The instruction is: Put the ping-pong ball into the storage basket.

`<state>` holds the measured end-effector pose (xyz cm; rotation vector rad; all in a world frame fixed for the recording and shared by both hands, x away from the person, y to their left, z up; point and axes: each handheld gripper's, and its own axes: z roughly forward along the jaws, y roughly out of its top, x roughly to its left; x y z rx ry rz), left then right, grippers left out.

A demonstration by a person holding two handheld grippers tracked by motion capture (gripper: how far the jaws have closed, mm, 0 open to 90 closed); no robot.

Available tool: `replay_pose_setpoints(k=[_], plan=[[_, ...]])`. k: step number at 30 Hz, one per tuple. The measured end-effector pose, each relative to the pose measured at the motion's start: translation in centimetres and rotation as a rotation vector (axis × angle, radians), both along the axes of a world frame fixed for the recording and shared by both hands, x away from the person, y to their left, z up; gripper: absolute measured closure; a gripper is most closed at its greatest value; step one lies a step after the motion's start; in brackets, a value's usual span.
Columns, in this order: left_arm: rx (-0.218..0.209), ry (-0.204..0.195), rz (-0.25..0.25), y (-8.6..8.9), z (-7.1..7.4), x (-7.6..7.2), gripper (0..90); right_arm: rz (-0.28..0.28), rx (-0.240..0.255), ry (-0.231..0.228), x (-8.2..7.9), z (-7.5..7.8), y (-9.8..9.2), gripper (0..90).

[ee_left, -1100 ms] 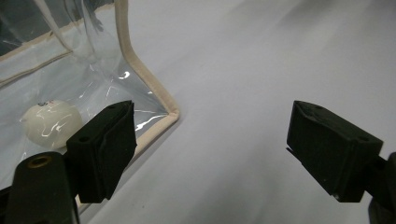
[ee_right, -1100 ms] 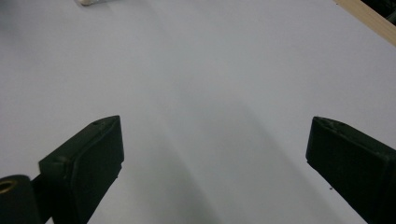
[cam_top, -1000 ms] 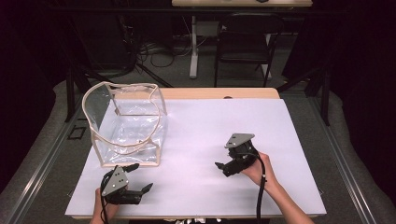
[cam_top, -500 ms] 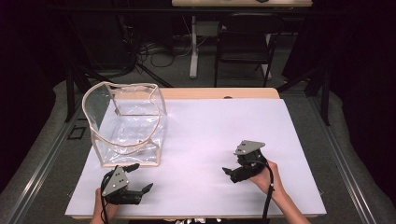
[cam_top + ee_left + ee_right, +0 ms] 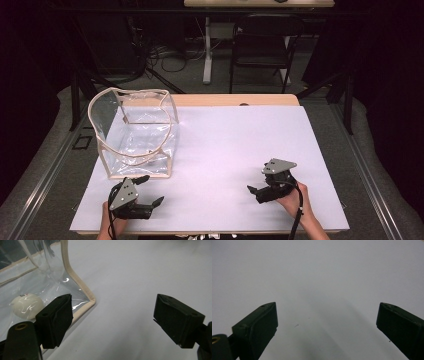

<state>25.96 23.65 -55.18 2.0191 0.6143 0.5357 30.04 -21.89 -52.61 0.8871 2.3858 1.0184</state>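
**Q:** Where are your two grippers?

**A:** Both sit low over a white sheet (image 5: 220, 150) that covers the table. My left gripper (image 5: 149, 192) is near the front edge on the left side, held in my left hand (image 5: 107, 225). My right gripper (image 5: 256, 191) is near the front on the right side, held in my right hand (image 5: 295, 200). They are well apart from each other.

**Q:** How do the jaws stand?

**A:** Both pairs are spread wide, with nothing between them. In the left gripper view the left gripper (image 5: 112, 317) has bare white sheet between its two black jaws. The right gripper view shows the same for the right gripper (image 5: 325, 330): jaws far apart, plain sheet between.

**Q:** What else is on the table?

**A:** A clear plastic bag (image 5: 135, 132) with beige trim stands open on the left half of the sheet, just beyond my left gripper. In the left gripper view its near corner (image 5: 91, 300) lies just ahead of the left-hand jaw, not touching it. Inside the bag, seen through the plastic, rests a small white ball (image 5: 25, 305).

**Q:** And beyond the table?

**A:** A dark chair (image 5: 262, 37) stands on the floor behind it.
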Motion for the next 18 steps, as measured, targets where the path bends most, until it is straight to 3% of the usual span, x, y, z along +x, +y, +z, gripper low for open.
replay_pose_setpoints(k=[11, 18], plan=[[0.003, 0.002, -0.002, -0.1, 0.0, 0.0, 16.2, -0.034, 0.020, -0.021, -1.7, -0.9, -0.9, 0.2], [0.008, 0.006, -0.005, -0.1, 0.0, 0.1, 16.2, -0.054, 0.004, -0.014, -2.1, -1.6, -1.1, 0.0]])
